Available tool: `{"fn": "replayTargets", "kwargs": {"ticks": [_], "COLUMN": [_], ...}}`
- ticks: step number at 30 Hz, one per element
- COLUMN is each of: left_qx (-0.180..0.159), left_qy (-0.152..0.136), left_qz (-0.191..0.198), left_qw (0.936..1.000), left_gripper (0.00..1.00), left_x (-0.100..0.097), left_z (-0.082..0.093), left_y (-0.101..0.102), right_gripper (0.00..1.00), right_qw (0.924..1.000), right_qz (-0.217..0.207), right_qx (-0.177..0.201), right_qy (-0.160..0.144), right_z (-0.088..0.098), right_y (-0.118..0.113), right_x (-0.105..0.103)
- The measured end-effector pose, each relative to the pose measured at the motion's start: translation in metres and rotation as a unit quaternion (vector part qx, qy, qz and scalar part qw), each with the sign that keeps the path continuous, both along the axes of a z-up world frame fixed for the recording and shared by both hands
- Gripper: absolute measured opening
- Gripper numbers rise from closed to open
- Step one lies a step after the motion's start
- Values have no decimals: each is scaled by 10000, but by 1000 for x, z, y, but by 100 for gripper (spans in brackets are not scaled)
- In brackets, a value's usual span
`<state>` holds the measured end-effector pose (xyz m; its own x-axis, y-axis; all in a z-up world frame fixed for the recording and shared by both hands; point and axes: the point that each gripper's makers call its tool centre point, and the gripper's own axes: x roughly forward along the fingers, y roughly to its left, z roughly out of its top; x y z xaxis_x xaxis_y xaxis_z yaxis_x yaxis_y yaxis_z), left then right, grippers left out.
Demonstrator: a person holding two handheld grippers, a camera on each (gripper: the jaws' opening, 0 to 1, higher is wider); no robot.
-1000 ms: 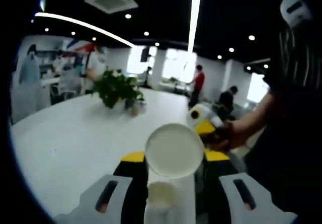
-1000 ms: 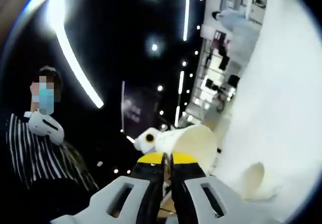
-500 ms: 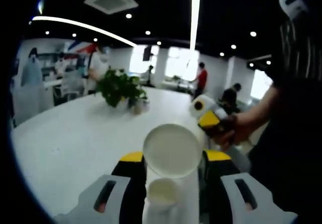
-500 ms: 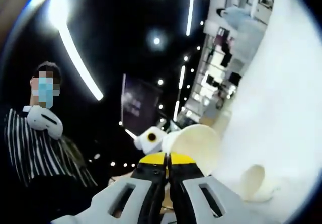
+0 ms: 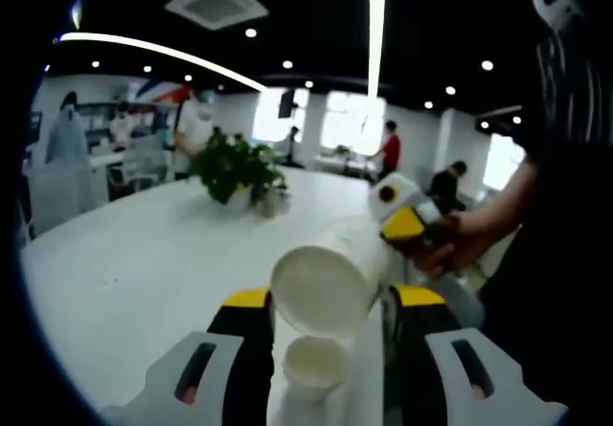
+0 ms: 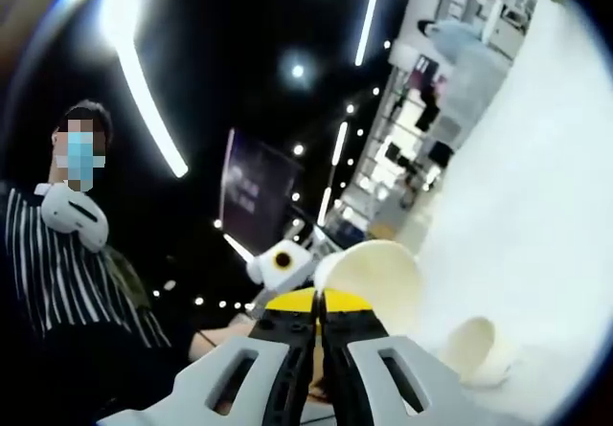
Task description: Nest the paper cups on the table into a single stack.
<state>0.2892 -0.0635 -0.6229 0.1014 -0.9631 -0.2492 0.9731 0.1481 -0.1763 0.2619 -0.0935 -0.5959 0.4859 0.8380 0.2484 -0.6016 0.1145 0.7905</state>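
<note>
The right gripper (image 5: pixel 407 227), its jaws pinched shut on the rim of a paper cup (image 5: pixel 326 278), held it tilted with its base aimed down at a second cup (image 5: pixel 311 364). That second cup stood upright on the white counter (image 5: pixel 144 254) between the left gripper's (image 5: pixel 326 349) wide-spread jaws.

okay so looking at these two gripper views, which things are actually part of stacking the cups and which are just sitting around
Part of the job:
- paper cup pinched at its rim by the right gripper
- second cup between the left gripper jaws
- white table

Just lying about:
- potted plant
- people in the background
- ceiling lights
</note>
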Motion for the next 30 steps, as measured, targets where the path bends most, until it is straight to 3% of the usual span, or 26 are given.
{"fn": "replayTargets", "kwargs": {"ticks": [20, 30], "left_qx": [38, 14], "left_qy": [13, 4], "left_qz": [348, 485], "left_qw": [9994, 9988], "left_gripper": [60, 61], "left_x": [6, 12], "left_z": [-6, -6], "left_y": [10, 12], "right_gripper": [0, 0], "right_qw": [9998, 9996], "right_qz": [-148, -178], "right_qx": [51, 42], "right_qy": [117, 197], "right_z": [-2, -5], "right_y": [-8, -11], "right_x": [8, 8]}}
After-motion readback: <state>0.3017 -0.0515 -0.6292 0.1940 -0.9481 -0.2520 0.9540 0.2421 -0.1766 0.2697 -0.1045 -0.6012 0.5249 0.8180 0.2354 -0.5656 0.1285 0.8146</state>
